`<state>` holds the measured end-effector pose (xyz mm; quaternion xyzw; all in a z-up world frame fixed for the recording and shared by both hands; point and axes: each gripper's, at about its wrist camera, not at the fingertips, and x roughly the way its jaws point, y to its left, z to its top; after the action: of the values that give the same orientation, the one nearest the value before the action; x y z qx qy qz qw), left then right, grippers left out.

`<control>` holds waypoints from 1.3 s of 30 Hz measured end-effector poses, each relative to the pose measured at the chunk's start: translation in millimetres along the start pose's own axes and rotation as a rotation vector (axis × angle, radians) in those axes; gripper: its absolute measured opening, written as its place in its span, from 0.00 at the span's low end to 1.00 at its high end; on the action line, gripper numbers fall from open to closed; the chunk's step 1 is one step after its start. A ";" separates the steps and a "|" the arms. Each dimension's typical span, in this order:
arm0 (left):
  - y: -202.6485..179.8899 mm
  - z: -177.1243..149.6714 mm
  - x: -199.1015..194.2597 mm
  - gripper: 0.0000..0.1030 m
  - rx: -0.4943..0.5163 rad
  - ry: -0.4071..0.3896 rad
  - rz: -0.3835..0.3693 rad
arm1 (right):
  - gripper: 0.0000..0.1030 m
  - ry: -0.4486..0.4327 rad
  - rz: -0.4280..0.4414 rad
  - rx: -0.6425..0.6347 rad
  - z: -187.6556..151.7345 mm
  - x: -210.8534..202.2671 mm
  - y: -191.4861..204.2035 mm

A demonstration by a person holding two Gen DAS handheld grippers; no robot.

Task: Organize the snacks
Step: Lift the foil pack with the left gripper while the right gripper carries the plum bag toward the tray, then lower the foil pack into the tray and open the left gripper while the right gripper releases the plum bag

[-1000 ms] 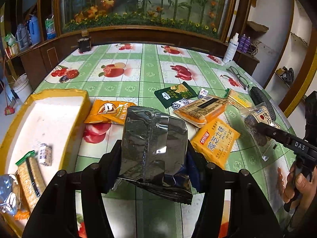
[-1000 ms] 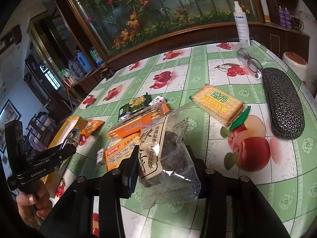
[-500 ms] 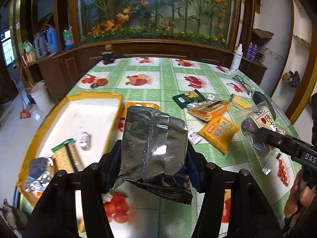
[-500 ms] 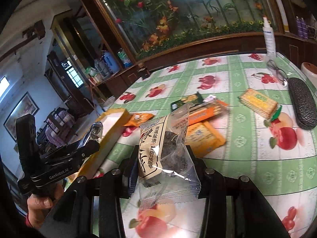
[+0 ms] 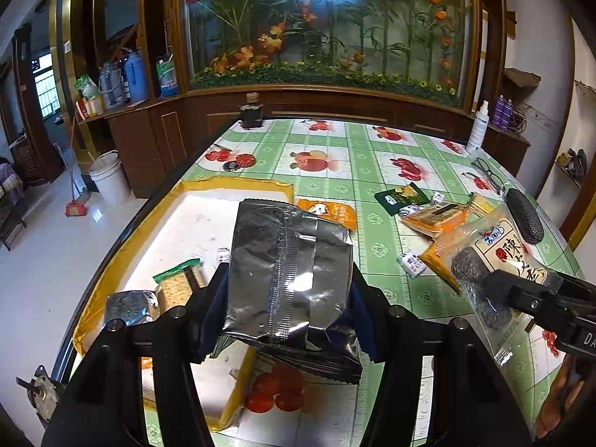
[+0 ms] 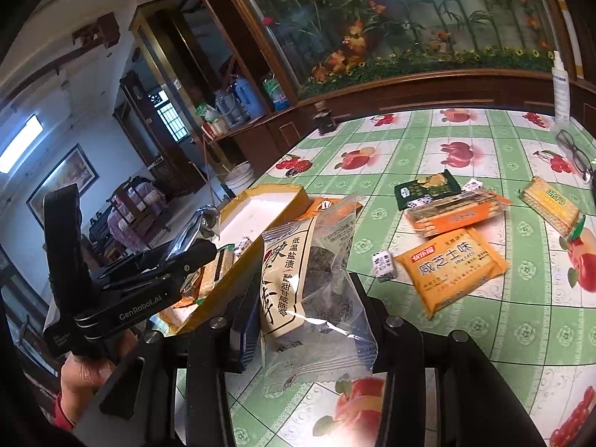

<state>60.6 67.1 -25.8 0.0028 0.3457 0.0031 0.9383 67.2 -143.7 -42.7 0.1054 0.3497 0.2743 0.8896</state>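
Green-and-white checked oilcloth printed with fruit covers the worktop (image 5: 335,186), which runs up to a dark wooden cabinet under a glass flower display across the top of both frames. At centre left of the left wrist view lies a shallow white tray with a yellow rim (image 5: 123,246), already holding a green-ended cracker pack (image 5: 178,283) and a small silver pouch (image 5: 128,307) at its lower left, so it reads as the collecting place.

The left gripper (image 5: 288,298) pinches a crinkled silver foil snack bag (image 5: 290,272) by its sides, seam facing the camera, hanging above the tray's near right corner, probably so it can drop flat inside. The right gripper (image 6: 309,313) clamps a clear plastic packet of dark dried fruit with a cream label (image 6: 309,279) upright at lower centre of its view, just beside the tray's right rim, likely waiting its turn.

Still loose at right of centre are an orange cheese-cracker packet (image 6: 450,268), a long orange biscuit sleeve (image 6: 454,214), a dark green pouch (image 6: 426,188), a yellow wafer pack (image 6: 551,205) and small wrapped sweets (image 6: 383,262), so sorting looks partway done.
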 end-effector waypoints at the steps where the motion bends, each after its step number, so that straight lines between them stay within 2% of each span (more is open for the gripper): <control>1: 2.9 0.1 -0.5 0.56 -0.005 -0.002 0.002 | 0.42 0.002 0.004 -0.002 0.2 1.3 1.8; 25: 64.4 -3.7 -6.3 0.56 -0.088 -0.038 0.113 | 0.42 0.082 0.092 -0.100 11.9 59.0 64.1; 31: 84.7 -7.4 3.0 0.56 -0.118 -0.015 0.134 | 0.42 0.097 0.118 -0.133 21.3 87.1 84.0; 39: 128.0 -1.4 35.6 0.56 -0.180 0.067 0.164 | 0.42 0.134 0.112 -0.137 44.5 148.7 97.8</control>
<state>86.3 195.4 -49.0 -0.0534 0.3738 0.1110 0.9193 146.9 21.0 -56.9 0.0454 0.3823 0.3532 0.8527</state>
